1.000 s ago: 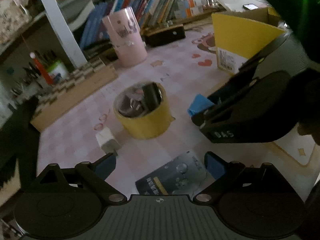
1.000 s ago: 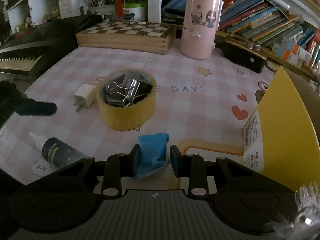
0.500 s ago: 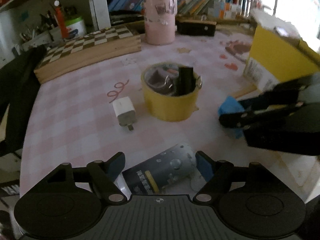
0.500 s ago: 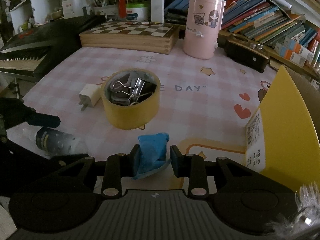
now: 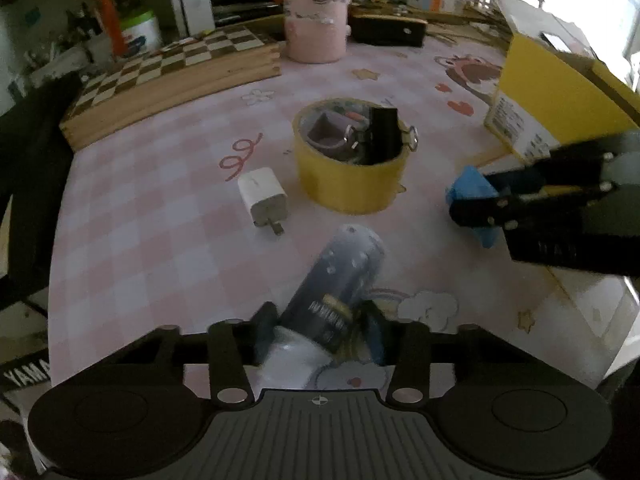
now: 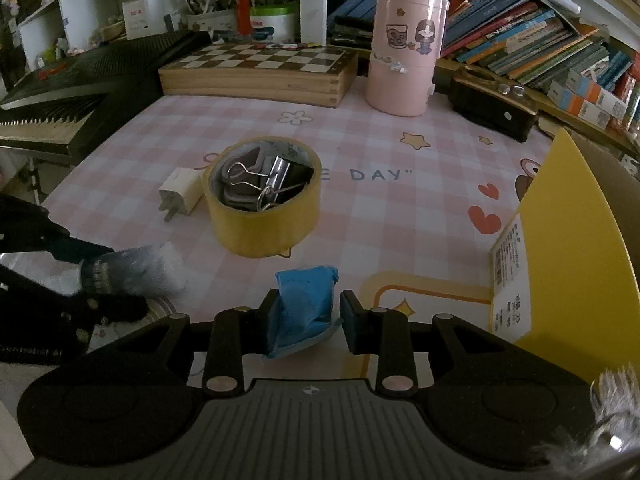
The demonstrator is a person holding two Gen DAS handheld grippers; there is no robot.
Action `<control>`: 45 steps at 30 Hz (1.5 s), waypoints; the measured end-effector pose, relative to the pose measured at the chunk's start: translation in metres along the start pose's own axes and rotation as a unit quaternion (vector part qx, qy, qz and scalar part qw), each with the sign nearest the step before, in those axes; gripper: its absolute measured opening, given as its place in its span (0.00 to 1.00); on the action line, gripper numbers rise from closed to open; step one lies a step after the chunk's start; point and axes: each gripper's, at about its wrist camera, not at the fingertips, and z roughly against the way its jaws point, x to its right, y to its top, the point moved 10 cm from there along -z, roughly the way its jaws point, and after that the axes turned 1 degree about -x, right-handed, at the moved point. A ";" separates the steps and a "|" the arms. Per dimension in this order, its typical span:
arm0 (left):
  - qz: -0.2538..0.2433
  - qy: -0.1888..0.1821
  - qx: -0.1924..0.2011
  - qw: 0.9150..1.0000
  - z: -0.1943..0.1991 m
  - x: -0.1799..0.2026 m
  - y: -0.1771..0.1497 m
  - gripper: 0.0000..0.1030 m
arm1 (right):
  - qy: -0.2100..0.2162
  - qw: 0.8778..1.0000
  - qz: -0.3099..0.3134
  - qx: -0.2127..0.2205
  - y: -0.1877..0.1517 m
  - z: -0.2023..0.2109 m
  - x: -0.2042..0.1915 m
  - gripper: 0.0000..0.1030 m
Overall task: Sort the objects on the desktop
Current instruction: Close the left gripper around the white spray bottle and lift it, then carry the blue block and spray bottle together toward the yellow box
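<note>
A dark bottle (image 5: 336, 292) with a white cap lies on the pink checked mat, pointing away between my left gripper's (image 5: 318, 322) fingers. The jaws are closing and both pads touch the bottle's sides. In the right wrist view the same bottle (image 6: 132, 268) is blurred at the lower left, inside the left gripper (image 6: 116, 278). My right gripper (image 6: 306, 308) is shut on a blue soft packet (image 6: 304, 300), held just above the mat. From the left wrist view the right gripper (image 5: 476, 198) and blue packet (image 5: 468, 186) are at the right.
A yellow tape roll (image 5: 352, 188) holding binder clips stands mid-mat, with a white charger (image 5: 264, 200) to its left. A yellow box (image 5: 552, 92) is at the right. A pink canister (image 5: 316, 20), chessboard (image 5: 172, 76), black case (image 6: 492, 112) and keyboard (image 6: 60, 108) line the back and left.
My left gripper slid over and rolled, and its wide jaws narrowed onto the bottle, which now points along the fingers. The right gripper kept still with the blue packet.
</note>
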 end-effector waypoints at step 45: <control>0.139 0.016 0.154 0.978 0.123 0.033 -0.021 0.30 | 0.000 0.999 0.003 0.052 -0.027 0.100 -0.028 0.28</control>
